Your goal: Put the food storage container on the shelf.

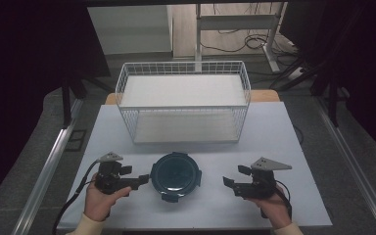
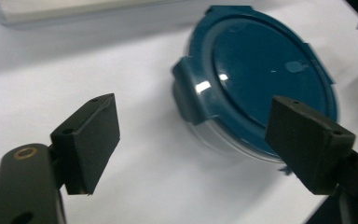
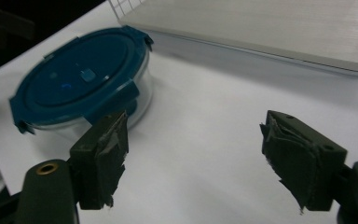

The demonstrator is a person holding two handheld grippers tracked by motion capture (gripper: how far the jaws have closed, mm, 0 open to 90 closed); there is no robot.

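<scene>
A round clear container with a dark teal clip-on lid (image 1: pixel 176 175) sits on the white table, near its front edge and between my two grippers. My left gripper (image 1: pixel 143 179) is just left of it, open, with its jaws pointing at the container's side. In the left gripper view the container (image 2: pixel 265 74) lies just ahead of the open left gripper (image 2: pixel 198 137), a lid clip facing the gap. My right gripper (image 1: pixel 228 182) stands open a short way to the container's right. In the right gripper view the container (image 3: pixel 81 81) is ahead and left of the right gripper (image 3: pixel 198 156). Neither gripper holds anything.
A white wire basket (image 1: pixel 183 100) with a pale flat bottom stands at the back of the table (image 1: pixel 284 142), behind the container; its base (image 3: pixel 270 28) shows in the right gripper view. Cables and a metal frame lie on the floor beyond. Dark curtains flank both sides.
</scene>
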